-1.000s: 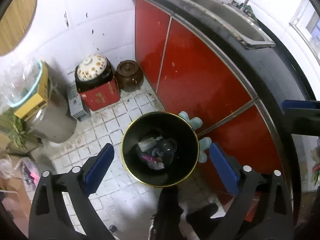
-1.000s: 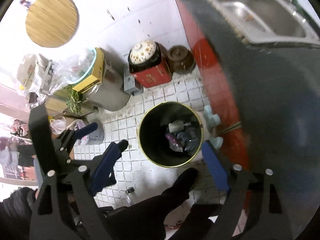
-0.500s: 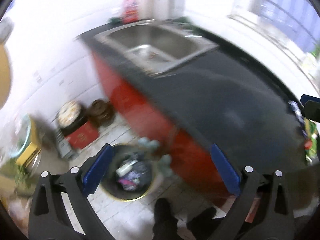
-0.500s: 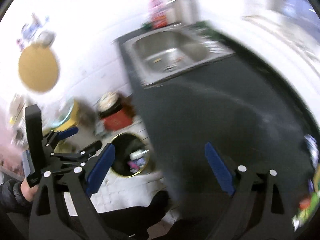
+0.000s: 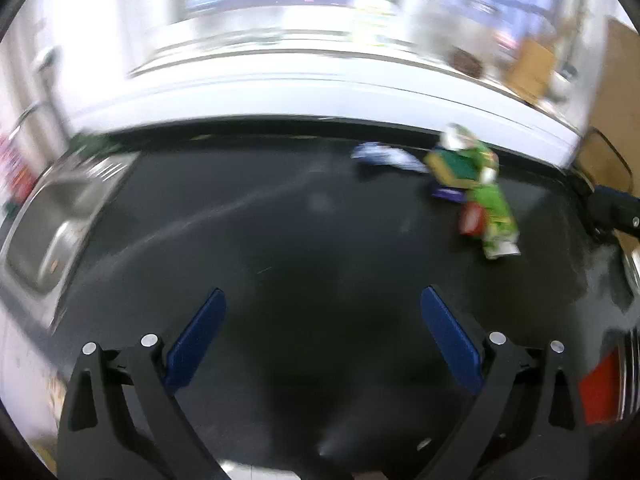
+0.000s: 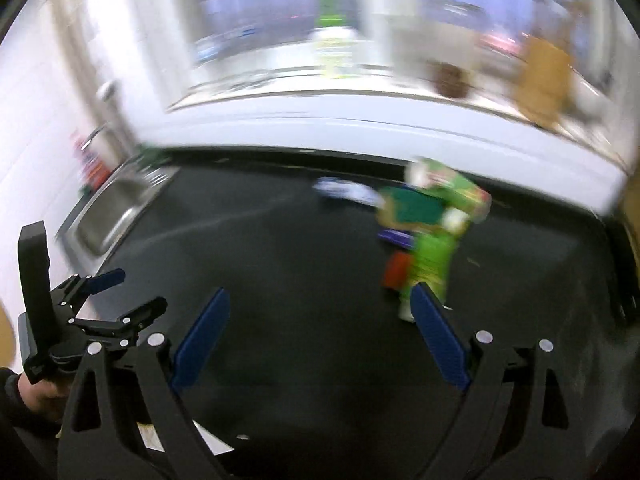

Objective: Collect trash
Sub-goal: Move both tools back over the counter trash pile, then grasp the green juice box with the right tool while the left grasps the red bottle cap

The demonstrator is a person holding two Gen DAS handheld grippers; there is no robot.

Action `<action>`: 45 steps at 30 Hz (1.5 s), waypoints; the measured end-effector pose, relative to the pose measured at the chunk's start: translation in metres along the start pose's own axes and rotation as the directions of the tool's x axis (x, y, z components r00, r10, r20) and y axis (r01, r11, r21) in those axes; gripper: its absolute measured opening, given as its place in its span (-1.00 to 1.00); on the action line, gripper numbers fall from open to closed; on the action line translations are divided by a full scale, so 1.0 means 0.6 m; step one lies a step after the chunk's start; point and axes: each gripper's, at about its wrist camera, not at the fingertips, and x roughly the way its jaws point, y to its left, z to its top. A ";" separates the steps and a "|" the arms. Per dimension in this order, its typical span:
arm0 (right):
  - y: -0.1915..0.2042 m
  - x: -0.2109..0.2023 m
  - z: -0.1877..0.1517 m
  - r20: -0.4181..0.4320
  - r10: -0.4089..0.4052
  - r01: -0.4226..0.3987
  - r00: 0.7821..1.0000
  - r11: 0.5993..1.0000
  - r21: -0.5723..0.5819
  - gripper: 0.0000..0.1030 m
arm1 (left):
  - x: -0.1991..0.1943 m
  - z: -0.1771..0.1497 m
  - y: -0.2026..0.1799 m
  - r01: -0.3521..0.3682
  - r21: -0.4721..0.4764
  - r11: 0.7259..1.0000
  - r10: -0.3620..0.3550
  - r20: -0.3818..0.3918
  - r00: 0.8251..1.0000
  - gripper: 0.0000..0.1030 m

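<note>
A blurred heap of trash lies on the black countertop [image 5: 280,240] at the far right: green wrappers [image 5: 494,210], a small red piece [image 5: 472,218], a green-and-yellow sponge-like block [image 5: 456,166], a purple item [image 5: 446,193] and a blue-white wrapper [image 5: 384,156]. My left gripper [image 5: 322,336] is open and empty above the bare counter, short of the heap. My right gripper [image 6: 320,336] is open and empty; the green wrapper [image 6: 432,256] and the red piece [image 6: 394,274] sit just beyond its right finger [image 6: 438,340]. The left gripper also shows in the right wrist view [image 6: 108,304].
A steel sink [image 5: 52,220] is set in the counter at the left, also in the right wrist view [image 6: 116,208]. A white sill runs behind the counter with a green-capped bottle [image 6: 332,44] and a brown box [image 6: 544,80]. The trash bin is out of view.
Both grippers swung up from over the black floor bin to face the countertop. The bin and red cabinets left view; the trash heap came into view. Both stay open.
</note>
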 end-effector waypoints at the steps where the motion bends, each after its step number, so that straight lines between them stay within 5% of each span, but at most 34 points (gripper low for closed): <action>1: -0.027 -0.004 -0.006 0.000 -0.021 0.021 1.000 0.999 0.032 0.71 | 0.012 0.012 -0.027 0.022 0.028 0.999 -0.022 -0.001 1.000 0.84; 12: -0.144 0.024 -0.019 -0.025 -0.058 0.061 0.998 0.989 0.134 0.70 | 0.104 0.072 -0.151 0.103 0.127 0.987 -0.098 -0.041 0.994 0.84; 19: -0.194 0.149 0.008 -0.126 -0.031 0.052 0.992 0.986 0.161 0.30 | 0.192 0.088 -0.212 0.134 0.199 0.971 -0.123 -0.066 0.990 0.84; 24: -0.228 0.238 0.014 -0.232 0.026 0.019 0.972 0.982 0.188 -0.07 | 0.259 0.096 -0.249 0.171 0.218 0.961 -0.146 -0.124 0.981 0.84; 32: -0.247 0.308 0.017 -0.335 0.090 -0.034 0.938 0.985 0.172 -0.38 | 0.321 0.103 -0.292 0.225 0.237 0.945 -0.185 -0.180 0.966 0.82; 36: -0.252 0.322 0.018 -0.358 0.135 -0.074 0.924 0.981 0.180 -0.81 | 0.344 0.108 -0.299 0.255 0.226 0.940 -0.208 -0.215 0.954 0.51; 43: -0.263 0.320 0.034 -0.342 0.161 -0.098 0.926 0.976 0.196 -0.88 | 0.358 0.113 -0.299 0.282 0.223 0.933 -0.226 -0.247 0.942 -0.60; 45: -0.268 0.315 0.037 -0.332 0.151 -0.090 0.931 0.977 0.193 -0.89 | 0.356 0.113 -0.300 0.281 0.229 0.932 -0.225 -0.244 0.943 -0.70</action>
